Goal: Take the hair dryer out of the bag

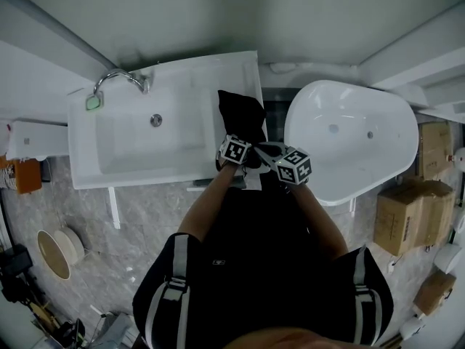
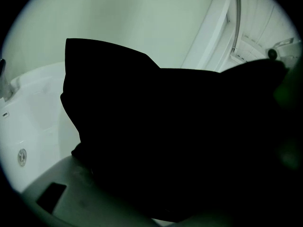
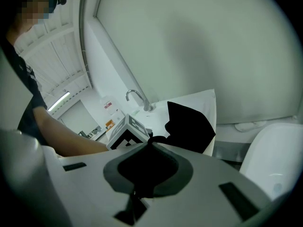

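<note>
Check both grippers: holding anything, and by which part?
Both seem shut on the black bag at its near end: left gripper on the fabric, right gripper on a dark strand of it.

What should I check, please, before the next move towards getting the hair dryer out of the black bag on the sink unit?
1. Black bag supported: ok, it lies on the right part of the sink unit.
2. Right claw grip: ok, it looks shut on a fold of the bag's black fabric.
3. Left claw grip: cannot tell, since the bag fills its view and only one jaw shows.
4. Bag mouth open: cannot tell, no opening can be made out.
5. Hair dryer in sight: not ok, none shows in any view.
6. Faucet clear of the bag: ok, it stands well to the left of the bag.
</note>
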Tool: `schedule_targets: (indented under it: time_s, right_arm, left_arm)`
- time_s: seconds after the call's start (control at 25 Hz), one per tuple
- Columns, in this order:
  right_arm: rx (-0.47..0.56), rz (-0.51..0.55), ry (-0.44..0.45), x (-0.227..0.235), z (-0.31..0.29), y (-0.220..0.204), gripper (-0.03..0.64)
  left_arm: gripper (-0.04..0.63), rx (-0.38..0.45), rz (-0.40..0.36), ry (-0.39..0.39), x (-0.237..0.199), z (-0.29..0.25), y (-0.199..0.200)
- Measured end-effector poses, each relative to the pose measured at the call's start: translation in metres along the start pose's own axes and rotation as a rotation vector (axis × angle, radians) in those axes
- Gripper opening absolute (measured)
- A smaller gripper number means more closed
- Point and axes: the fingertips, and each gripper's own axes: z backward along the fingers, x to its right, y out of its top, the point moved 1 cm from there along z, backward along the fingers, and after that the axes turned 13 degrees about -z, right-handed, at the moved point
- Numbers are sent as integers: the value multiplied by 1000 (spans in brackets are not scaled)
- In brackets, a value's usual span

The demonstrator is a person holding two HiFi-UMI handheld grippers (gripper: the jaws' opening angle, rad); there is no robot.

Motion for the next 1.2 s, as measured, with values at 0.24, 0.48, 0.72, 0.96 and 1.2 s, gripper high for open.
schedule_targets:
  time_s: [0.24,0.48,0.72,0.96,1.2]
  right_arm:
    - [-70,57,20,-6,-5,-15,74]
    - [-131,136,80,-22,-16,-33,74]
    - [-145,173,187,-42,-14,-29,74]
    - [-131,194,303,-60,-4,-28,110]
    - [-106,187,439,-72,17,-10,167]
  left_arm:
    - [192,176,338,-231,8,5,8]
    - [190,464,579,-517,13,35,38]
    - [192,631,713,-689,19,61,45]
    - [193,624,613,-731,26,83,41]
    - [193,621,464,-749,23,115,40]
